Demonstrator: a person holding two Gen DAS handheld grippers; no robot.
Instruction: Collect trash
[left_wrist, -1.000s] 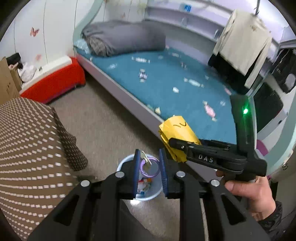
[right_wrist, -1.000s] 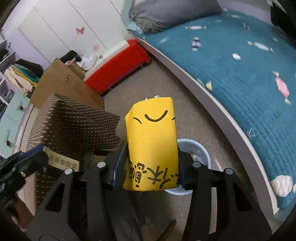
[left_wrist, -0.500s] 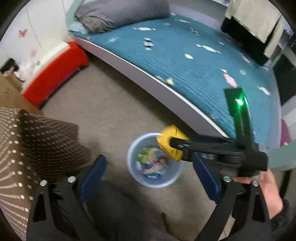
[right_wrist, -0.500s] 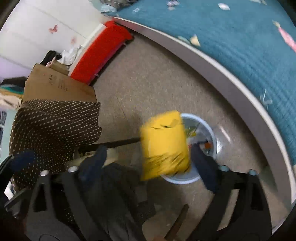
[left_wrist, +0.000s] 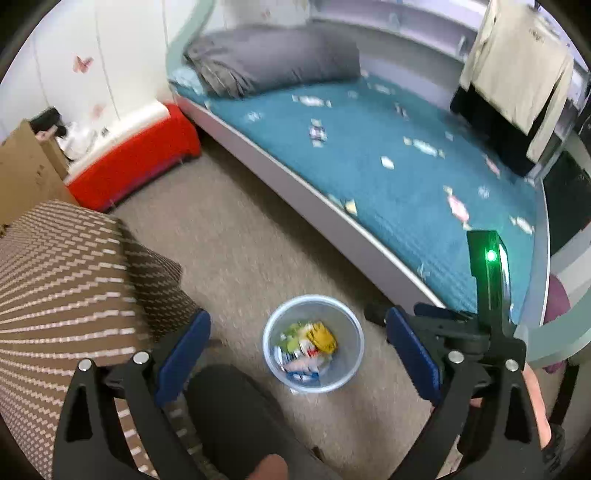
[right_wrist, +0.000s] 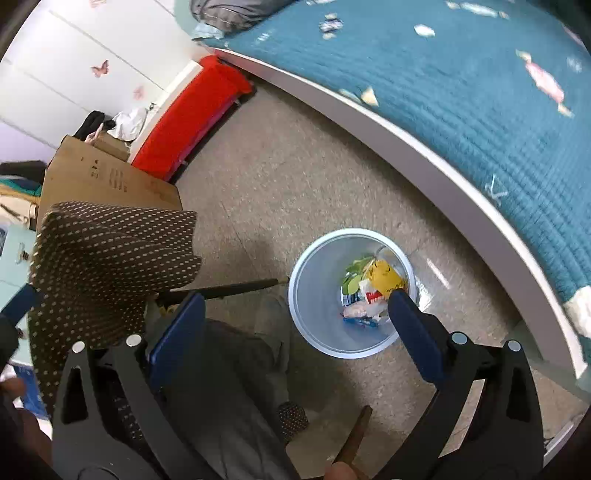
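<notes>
- The yellow wrapper (right_wrist: 384, 275) lies inside the one pale blue bin (right_wrist: 314, 291), on top of green, red-and-white and blue scraps, toward the bin's far wall.
- The bin stands on the grey carpet (left_wrist: 240, 240), near the white bed edge (right_wrist: 424, 162) but apart from it; open floor runs from it up to the red bench (left_wrist: 136, 162).
- Left gripper (left_wrist: 299, 341): jaws spread wide, nothing between them, bin showing in the gap.
- Right gripper (right_wrist: 295, 321): jaws opening, empty, its right pad overlapping the bin's rim in view.
- One dotted brown cloth (right_wrist: 110, 251) drapes at the left; one cardboard box (right_wrist: 99, 181) stands behind it.
- Two grippers, one bin, one bed.
</notes>
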